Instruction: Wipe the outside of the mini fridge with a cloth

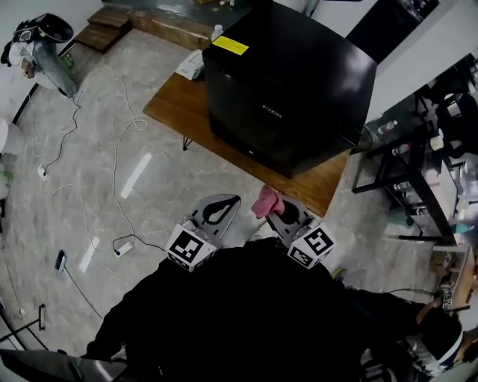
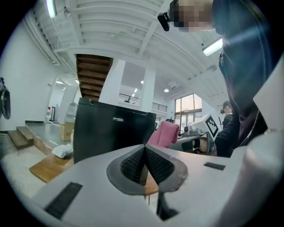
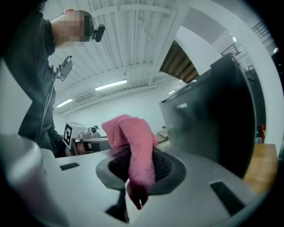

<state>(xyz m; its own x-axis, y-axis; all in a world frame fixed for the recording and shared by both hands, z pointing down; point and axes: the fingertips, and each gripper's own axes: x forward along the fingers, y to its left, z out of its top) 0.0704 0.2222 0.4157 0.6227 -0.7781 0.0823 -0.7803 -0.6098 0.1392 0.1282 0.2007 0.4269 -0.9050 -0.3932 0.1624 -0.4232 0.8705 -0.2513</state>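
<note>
Cloth (image 3: 133, 142), pink, bunched, clamped in right tool (image 3: 141, 172), mini fridge (image 1: 291, 89) glossy black

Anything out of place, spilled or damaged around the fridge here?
Nothing looks spilled or damaged. The mini fridge stands upright on the low wooden table, and the pink cloth is clamped in the right gripper. The only untidy thing is the white cables trailing loose across the floor left of the table.

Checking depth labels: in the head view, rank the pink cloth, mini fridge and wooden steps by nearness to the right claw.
1. pink cloth, clamped in the right claw.
2. mini fridge, ahead on the low table.
3. wooden steps, far back left.
</note>
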